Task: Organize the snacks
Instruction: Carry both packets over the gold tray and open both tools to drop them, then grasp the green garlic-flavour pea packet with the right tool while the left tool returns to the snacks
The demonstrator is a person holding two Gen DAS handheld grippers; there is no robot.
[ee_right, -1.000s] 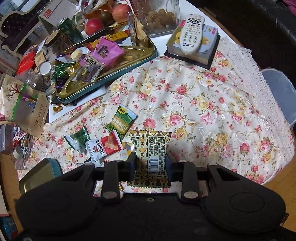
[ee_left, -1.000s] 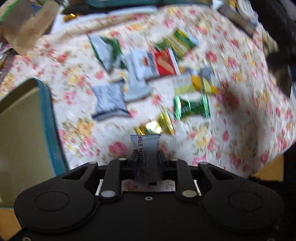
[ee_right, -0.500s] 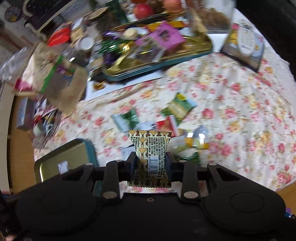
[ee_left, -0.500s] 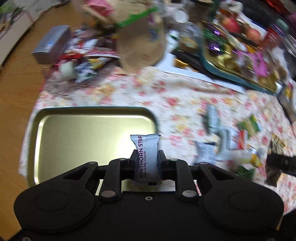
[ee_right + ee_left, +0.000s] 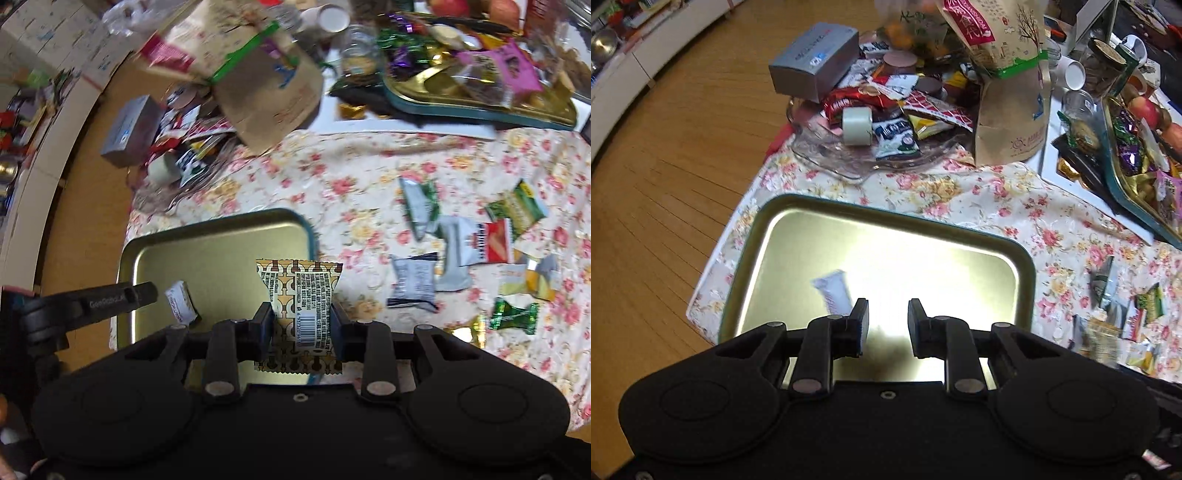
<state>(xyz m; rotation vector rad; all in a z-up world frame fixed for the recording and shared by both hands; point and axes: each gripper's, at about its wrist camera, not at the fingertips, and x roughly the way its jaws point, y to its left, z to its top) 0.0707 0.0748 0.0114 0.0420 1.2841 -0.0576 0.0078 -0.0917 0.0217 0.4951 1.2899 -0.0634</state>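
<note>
My left gripper [image 5: 884,325] is open and empty above a gold metal tray [image 5: 812,236] with a teal rim. A white hawthorn strip packet [image 5: 833,291] is blurred just off the left finger, over the tray floor; it also shows in the right wrist view [image 5: 180,302]. My right gripper [image 5: 301,325] is shut on a gold patterned snack packet [image 5: 301,291] with a barcode, over the tray's [image 5: 207,236] right edge. The left gripper's finger [image 5: 110,301] shows at the left. Several loose snack packets [image 5: 465,243] lie on the floral cloth to the right.
A glass dish of wrappers [image 5: 886,122], a grey box [image 5: 814,59] and a brown paper bag [image 5: 1008,81] stand behind the tray. A second, full tray [image 5: 1137,155] is at the right. The wooden floor [image 5: 665,184] lies past the table's left edge.
My left gripper opened and let go of the hawthorn strip over the tray. My right gripper carried the gold packet left toward the tray.
</note>
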